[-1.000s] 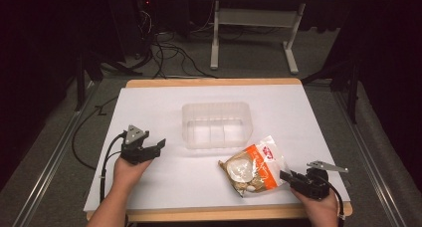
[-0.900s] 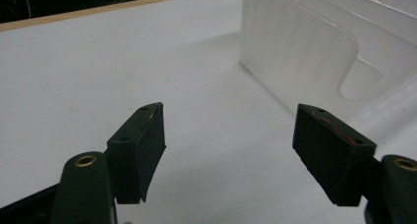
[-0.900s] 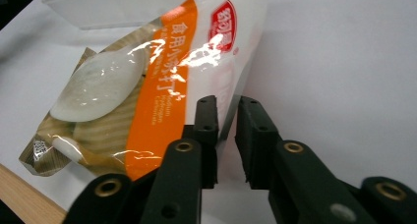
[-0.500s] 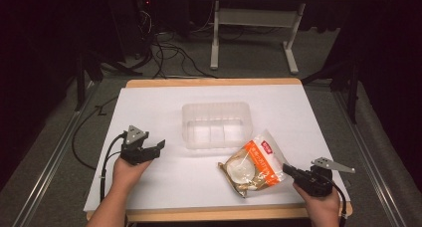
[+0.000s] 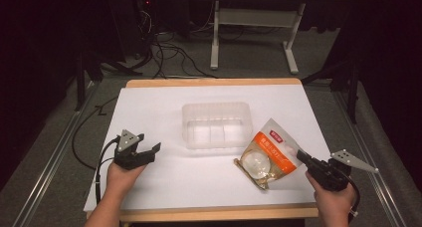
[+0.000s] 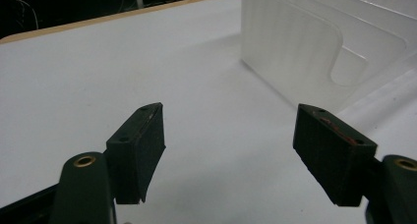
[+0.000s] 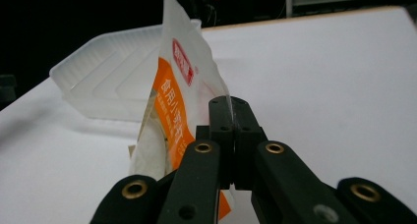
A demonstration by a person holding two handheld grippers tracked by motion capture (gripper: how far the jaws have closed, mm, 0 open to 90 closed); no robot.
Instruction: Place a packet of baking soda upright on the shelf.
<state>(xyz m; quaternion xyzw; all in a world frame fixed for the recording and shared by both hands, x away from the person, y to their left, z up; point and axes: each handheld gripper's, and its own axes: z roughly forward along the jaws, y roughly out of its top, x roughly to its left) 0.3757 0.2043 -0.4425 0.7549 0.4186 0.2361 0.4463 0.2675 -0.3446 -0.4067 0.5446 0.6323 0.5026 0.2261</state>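
**Two hand-held grippers, one pouch, one tray**

Two hand-held grippers work over the white desk (image 5: 199, 187). One orange-and-white pouch (image 5: 268, 155) and one clear plastic tray (image 5: 216, 125) are the things on it.

The right hand-held gripper (image 5: 302, 158) has its jaws pressed together on the pouch's near edge; the pouch reaches forward and to the left of it, its far corner beside the tray. The left hand-held gripper (image 5: 149, 151) has its jaws spread wide with nothing between them, and sits well apart from the pouch; the tray lies ahead of it and to its right.

From the right gripper view, the pouch (image 7: 172, 101) stands tilted up off the desk, with the tray (image 7: 108, 76) behind it, which the high view does not make plain. From the left gripper view, the ribbed wall of the tray (image 6: 295, 52) shows close up, ahead to the right of the open jaws.

Beyond the desk's wooden edge, the room is dark, with cables (image 5: 164, 53) on the floor and a white frame leg (image 5: 215, 38).
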